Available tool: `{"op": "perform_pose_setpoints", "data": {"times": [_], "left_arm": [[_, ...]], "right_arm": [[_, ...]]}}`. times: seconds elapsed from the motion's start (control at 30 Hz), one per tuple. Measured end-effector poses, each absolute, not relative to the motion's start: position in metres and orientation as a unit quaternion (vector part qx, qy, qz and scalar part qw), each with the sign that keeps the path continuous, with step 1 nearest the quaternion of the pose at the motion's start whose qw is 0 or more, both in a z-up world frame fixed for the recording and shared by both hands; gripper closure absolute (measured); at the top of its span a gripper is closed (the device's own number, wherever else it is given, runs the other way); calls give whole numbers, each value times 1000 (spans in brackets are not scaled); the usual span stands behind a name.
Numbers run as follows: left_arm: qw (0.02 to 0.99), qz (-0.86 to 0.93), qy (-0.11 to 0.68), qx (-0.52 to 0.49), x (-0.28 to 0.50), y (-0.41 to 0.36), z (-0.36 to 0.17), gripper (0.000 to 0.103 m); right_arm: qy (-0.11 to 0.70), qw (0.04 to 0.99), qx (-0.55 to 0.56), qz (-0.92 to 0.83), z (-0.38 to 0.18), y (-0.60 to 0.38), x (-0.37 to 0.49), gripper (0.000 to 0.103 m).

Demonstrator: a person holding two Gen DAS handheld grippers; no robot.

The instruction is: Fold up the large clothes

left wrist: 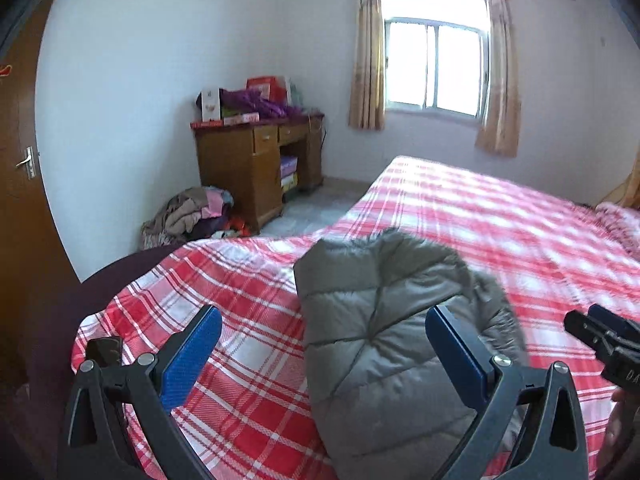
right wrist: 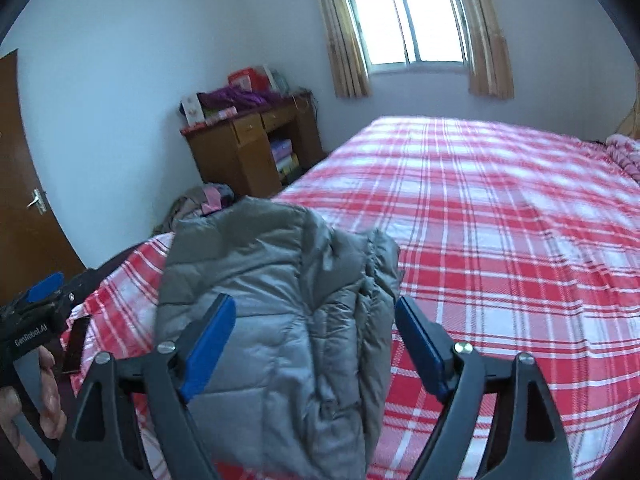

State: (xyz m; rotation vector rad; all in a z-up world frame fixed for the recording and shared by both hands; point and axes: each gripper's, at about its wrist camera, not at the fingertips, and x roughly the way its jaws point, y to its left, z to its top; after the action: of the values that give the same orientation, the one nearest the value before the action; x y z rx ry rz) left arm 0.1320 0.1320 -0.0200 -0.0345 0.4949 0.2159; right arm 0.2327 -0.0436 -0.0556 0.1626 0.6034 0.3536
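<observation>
White "GenRobot.AI" on left gripper

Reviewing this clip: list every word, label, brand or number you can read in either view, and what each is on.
"GenRobot.AI": white print on the left gripper's black body, seen in the right wrist view.
"DA...": partial white letters on the right gripper's body in the left wrist view; the rest is cut off.
Boxes on the desk: print too blurred to read.
</observation>
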Motion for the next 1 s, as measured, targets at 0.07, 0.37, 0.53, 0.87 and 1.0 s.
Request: {"op": "perform_pose_setpoints", "data": {"times": [0.07, 0.37, 0.53, 0.87, 1.0], "left_arm": [[966, 103, 235, -21, 122, 132, -12, 1], [971, 96, 218, -24, 105, 133, 2, 1], [971, 96, 219, -22, 105, 132, 0, 1], [969, 95, 226, -19, 107, 130, -3, 1], [969, 94, 226, -18, 107, 129, -3, 1]], "right_arm": [[284, 939, 75, 178, -46, -41, 224, 16], [248, 948, 61, 192, -18, -32, 201, 15], [242, 949, 57, 193, -15, -31, 197, 15], [246, 948, 59, 195, -20, -31, 195, 15], [245, 948, 61, 194, -20, -32, 194, 15]]}}
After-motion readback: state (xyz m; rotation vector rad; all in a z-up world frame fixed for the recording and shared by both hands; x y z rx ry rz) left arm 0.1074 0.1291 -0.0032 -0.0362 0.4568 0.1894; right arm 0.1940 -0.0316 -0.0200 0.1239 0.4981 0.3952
